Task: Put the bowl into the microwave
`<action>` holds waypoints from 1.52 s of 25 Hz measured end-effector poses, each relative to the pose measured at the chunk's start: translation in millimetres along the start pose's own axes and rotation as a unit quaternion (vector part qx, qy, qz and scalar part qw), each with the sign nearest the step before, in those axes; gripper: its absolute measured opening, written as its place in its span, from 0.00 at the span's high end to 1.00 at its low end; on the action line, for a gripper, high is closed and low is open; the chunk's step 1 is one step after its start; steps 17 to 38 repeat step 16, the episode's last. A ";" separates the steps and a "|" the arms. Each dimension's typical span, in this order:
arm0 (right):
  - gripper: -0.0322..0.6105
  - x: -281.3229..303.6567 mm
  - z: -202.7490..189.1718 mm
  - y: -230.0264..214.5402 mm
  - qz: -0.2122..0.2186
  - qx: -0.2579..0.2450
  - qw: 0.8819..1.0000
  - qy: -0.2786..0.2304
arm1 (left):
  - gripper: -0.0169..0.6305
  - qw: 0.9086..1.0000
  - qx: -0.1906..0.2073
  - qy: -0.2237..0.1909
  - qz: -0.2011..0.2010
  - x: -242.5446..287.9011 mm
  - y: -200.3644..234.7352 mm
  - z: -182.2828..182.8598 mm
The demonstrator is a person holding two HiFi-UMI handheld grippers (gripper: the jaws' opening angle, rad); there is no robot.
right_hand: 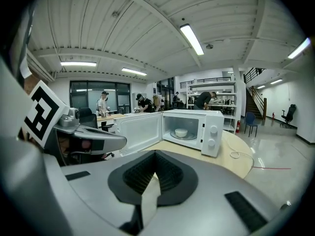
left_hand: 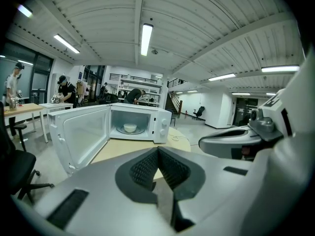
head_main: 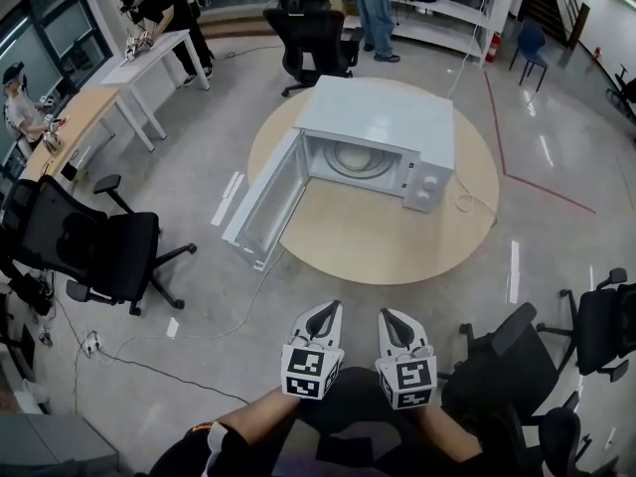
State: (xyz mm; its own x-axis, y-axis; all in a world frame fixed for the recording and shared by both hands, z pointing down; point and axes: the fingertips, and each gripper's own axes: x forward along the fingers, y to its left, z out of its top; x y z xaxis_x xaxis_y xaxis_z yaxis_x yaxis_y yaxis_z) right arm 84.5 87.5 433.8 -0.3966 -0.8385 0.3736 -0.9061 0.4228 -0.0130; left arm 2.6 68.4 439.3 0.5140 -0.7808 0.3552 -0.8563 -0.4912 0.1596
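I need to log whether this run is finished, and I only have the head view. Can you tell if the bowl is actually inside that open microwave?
Observer: Yes. The left gripper view shows a white bowl sitting on the turntable inside the microwave.
Operator: Is the left gripper holding anything?
Observer: No. The left gripper has its jaws together with nothing between them.
Operator: And the right one?
Observer: The same. In its own view, the right gripper is shut and empty.
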 end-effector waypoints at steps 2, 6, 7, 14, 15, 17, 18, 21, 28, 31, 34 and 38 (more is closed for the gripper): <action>0.93 -2.7 -3.7 -1.9 -0.005 0.005 1.000 0.001 | 0.91 1.000 0.000 0.003 -0.002 -0.2 -1.8 -2.9; 0.93 -7.9 -7.9 -5.5 -0.013 0.012 1.000 0.002 | 0.91 1.000 0.003 0.007 -0.007 0.4 -6.7 -6.3; 0.93 -9.1 -8.4 -5.5 -0.014 0.012 1.000 0.003 | 0.91 1.000 0.003 0.007 -0.009 0.3 -8.0 -6.6; 0.93 -12.3 -9.8 -5.1 -0.021 0.013 1.000 0.003 | 0.91 1.000 0.005 0.006 -0.016 -0.2 -10.7 -7.1; 0.93 -12.2 -10.0 -5.1 -0.022 0.014 1.000 0.003 | 0.91 1.000 0.005 0.006 -0.017 -0.1 -10.4 -7.1; 0.93 -12.1 -10.1 -5.0 -0.023 0.015 1.000 0.004 | 0.91 1.000 0.005 0.006 -0.017 -0.1 -10.0 -7.1; 0.93 -12.1 -10.1 -5.0 -0.023 0.015 1.000 0.004 | 0.91 1.000 0.005 0.006 -0.017 -0.1 -10.0 -7.1; 0.93 -12.1 -10.1 -5.0 -0.023 0.015 1.000 0.004 | 0.91 1.000 0.005 0.006 -0.017 -0.1 -10.0 -7.1; 0.93 -12.1 -10.1 -5.0 -0.023 0.015 1.000 0.004 | 0.91 1.000 0.005 0.006 -0.017 -0.1 -10.0 -7.1; 0.93 -12.1 -10.1 -5.0 -0.023 0.015 1.000 0.004 | 0.91 1.000 0.005 0.006 -0.017 -0.1 -10.0 -7.1; 0.93 -12.1 -10.1 -5.0 -0.023 0.015 1.000 0.004 | 0.91 1.000 0.005 0.006 -0.017 -0.1 -10.0 -7.1; 0.93 -12.1 -10.1 -5.0 -0.023 0.015 1.000 0.004 | 0.91 1.000 0.005 0.006 -0.017 -0.1 -10.0 -7.1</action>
